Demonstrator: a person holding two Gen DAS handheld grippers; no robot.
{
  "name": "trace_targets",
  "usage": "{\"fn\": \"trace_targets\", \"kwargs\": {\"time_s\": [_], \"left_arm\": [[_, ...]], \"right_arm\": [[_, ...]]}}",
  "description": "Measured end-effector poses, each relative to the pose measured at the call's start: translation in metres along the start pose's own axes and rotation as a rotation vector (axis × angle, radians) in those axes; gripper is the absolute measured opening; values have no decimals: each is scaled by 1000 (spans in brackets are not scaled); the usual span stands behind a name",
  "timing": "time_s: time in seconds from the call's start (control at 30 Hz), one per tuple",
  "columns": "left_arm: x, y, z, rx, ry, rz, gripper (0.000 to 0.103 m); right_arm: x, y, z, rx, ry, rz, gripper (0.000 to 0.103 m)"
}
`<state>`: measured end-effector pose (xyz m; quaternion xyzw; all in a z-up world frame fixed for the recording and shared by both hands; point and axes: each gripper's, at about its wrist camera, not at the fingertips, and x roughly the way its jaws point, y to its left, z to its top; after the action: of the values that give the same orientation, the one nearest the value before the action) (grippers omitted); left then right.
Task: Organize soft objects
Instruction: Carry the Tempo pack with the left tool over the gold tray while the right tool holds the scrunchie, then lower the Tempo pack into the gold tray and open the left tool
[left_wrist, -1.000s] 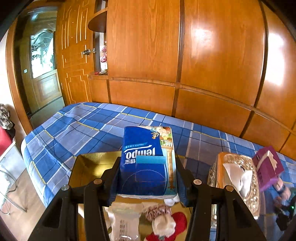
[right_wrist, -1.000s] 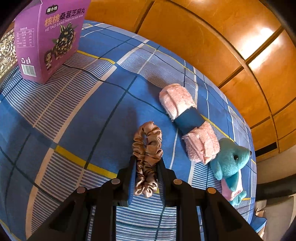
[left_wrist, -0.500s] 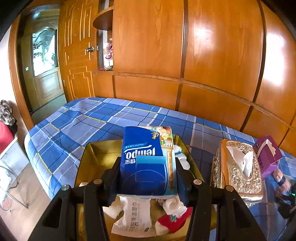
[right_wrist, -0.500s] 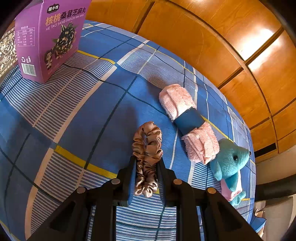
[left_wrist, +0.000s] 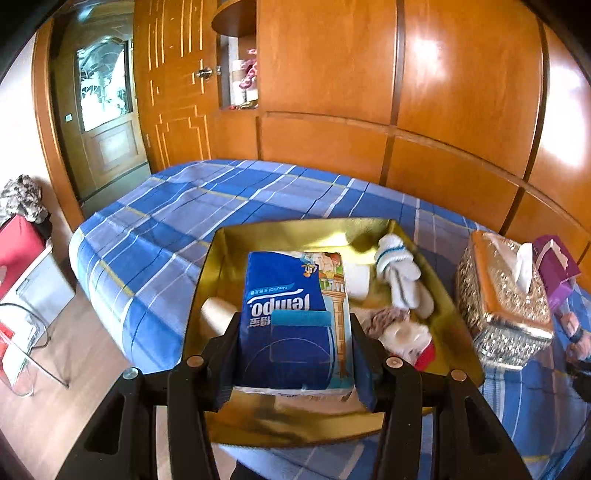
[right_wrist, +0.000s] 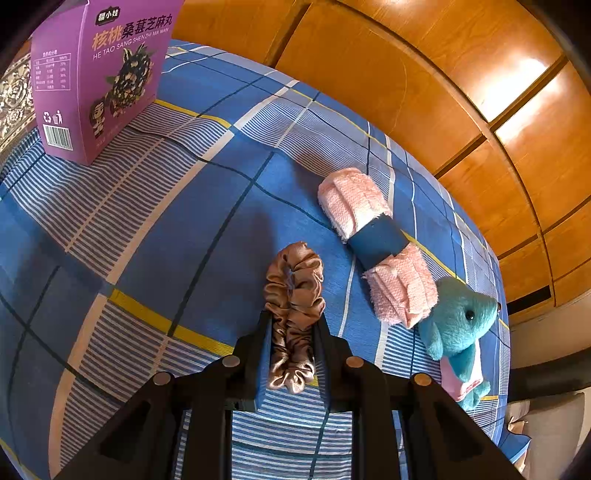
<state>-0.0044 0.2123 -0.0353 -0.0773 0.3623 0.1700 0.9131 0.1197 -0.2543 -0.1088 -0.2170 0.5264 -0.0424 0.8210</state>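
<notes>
My left gripper (left_wrist: 293, 332) is shut on a blue Tempo tissue pack (left_wrist: 293, 317) and holds it above a gold tray (left_wrist: 280, 232) on the bed. The tray holds white socks (left_wrist: 400, 273), a red and white soft item (left_wrist: 413, 341) and other small soft things. My right gripper (right_wrist: 291, 325) is shut on a brown satin scrunchie (right_wrist: 293, 291) that lies on the blue plaid bedspread (right_wrist: 147, 221). A rolled pink towel (right_wrist: 376, 243) with a blue band and a teal plush toy (right_wrist: 458, 321) lie to its right.
A purple snack box (right_wrist: 96, 74) stands at the far left of the right wrist view. An ornate tissue box (left_wrist: 502, 302) sits right of the tray. Wooden wall panels back the bed. The bed edge and floor lie to the left (left_wrist: 74, 332).
My left gripper has moved back and up with the tissue pack, so the whole tray now shows below it. The right gripper has stayed still on the scrunchie.
</notes>
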Motion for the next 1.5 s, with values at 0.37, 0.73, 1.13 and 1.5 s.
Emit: {"fn": "trace_targets", "kwargs": {"time_s": [0.37,0.73,1.13,1.5], "left_arm": [[-3,7,-18,-8,13,-1,52],[-4,-5,-18,29,-8,-9,52],[8,-36,-19,92,34,-56,52],[24,26,23,-200,90,-119,52]], "right_arm": [[0,3,0,1,0,-16,21],[0,3,0,5,2,-12,20],[1,1,1,2,3,-12,19],[2,2,1,0,3,-13,19]]}}
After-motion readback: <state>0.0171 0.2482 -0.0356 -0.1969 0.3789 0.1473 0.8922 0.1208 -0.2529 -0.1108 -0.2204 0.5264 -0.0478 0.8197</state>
